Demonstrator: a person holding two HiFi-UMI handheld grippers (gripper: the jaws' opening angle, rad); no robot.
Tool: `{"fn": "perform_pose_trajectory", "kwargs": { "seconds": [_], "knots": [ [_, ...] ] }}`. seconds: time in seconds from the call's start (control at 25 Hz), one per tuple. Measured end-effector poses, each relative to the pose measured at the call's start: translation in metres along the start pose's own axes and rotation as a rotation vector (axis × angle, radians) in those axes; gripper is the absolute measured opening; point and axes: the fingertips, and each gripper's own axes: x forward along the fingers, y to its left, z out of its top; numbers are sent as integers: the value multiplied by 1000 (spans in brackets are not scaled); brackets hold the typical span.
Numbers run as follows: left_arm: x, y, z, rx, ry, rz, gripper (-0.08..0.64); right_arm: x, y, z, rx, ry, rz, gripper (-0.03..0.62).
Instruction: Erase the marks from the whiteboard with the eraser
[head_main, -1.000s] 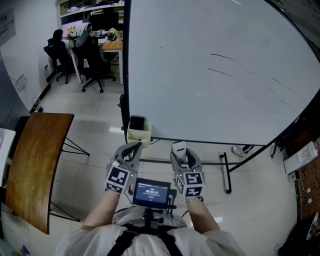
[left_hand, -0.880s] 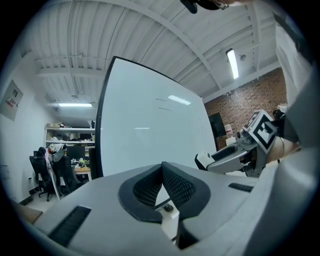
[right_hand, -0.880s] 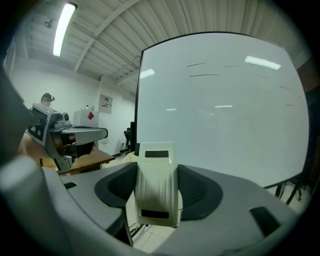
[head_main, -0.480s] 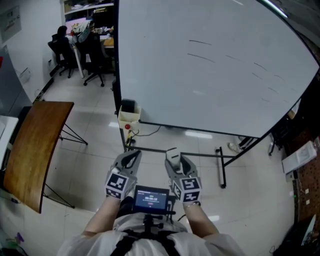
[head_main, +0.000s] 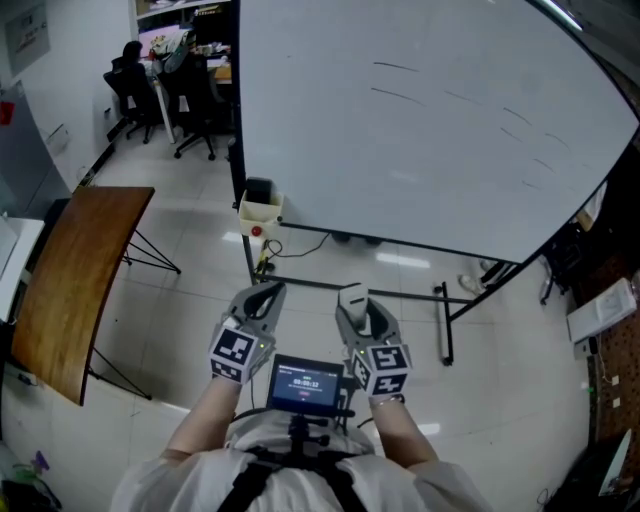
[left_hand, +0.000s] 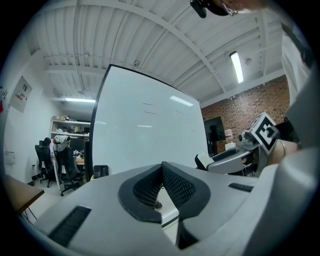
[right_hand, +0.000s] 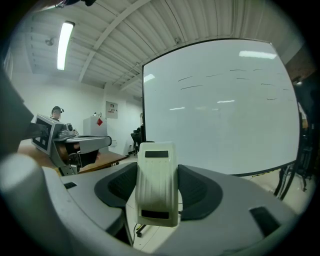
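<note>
A large whiteboard (head_main: 430, 130) on a black wheeled frame stands ahead of me, with several thin dark marks (head_main: 395, 67) across its upper part; the same strokes (right_hand: 192, 78) show in the right gripper view. My right gripper (head_main: 357, 310) is shut on a cream-white eraser (right_hand: 157, 182), which stands upright between its jaws, well short of the board. My left gripper (head_main: 262, 303) is shut with nothing in it, its dark pads (left_hand: 165, 187) pressed together. Both grippers are held close to my body.
A white bin (head_main: 260, 212) hangs at the board's lower left corner. A brown wooden table (head_main: 75, 280) stands to my left. Office chairs (head_main: 190, 105) and desks are at the far left. The board's black leg (head_main: 445, 325) lies on the tiled floor.
The view has shifted: the whiteboard sits a little higher and to the left in the head view than a second ago. Both grippers keep their pose, the eraser still held.
</note>
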Motion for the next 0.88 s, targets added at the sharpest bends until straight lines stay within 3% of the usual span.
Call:
{"fn": "perform_pose_trajectory", "kwargs": {
  "seconds": [0.88],
  "knots": [
    [19,21,13,-6,-39,-47,5,19,5,26,3,-16,-32,262]
  ]
}}
